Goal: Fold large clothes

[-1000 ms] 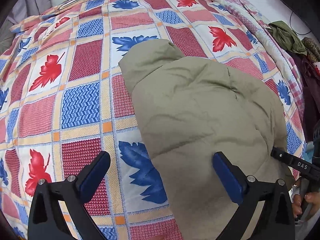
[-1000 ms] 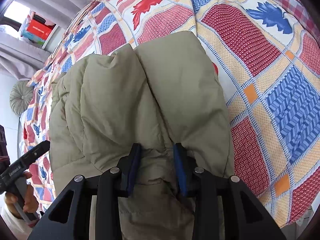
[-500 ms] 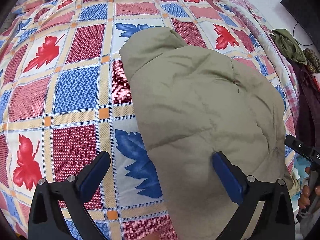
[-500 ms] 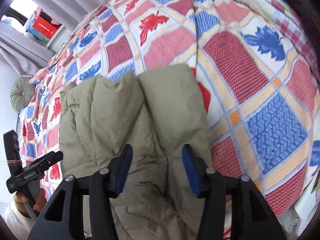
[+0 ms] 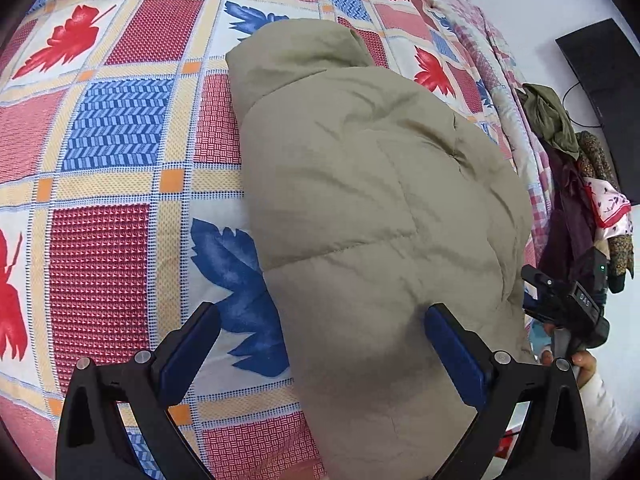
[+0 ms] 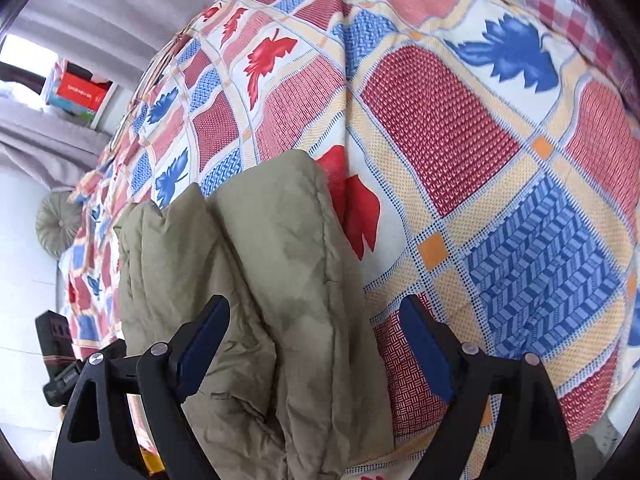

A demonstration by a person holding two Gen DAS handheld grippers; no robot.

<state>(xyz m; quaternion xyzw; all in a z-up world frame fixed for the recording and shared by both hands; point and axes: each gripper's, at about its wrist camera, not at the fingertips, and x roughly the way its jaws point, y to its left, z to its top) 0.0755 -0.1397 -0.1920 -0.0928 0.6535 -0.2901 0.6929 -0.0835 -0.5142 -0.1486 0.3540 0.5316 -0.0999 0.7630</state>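
Observation:
An olive puffer jacket lies folded in a bundle on the bed near its front edge; it also shows in the right wrist view. My left gripper is open and empty above the jacket's near end. My right gripper is open and empty, its jaws wide apart over the jacket's right side. The right gripper also shows at the right edge of the left wrist view, held in a hand.
The bed has a patchwork quilt with red and blue leaves. A pile of dark clothes hangs at the right, beside a black screen. A round cushion and shelf boxes stand at the left.
My right gripper has opened and let go of the jacket, then drawn back. My left gripper stayed open and shifted slightly over the jacket.

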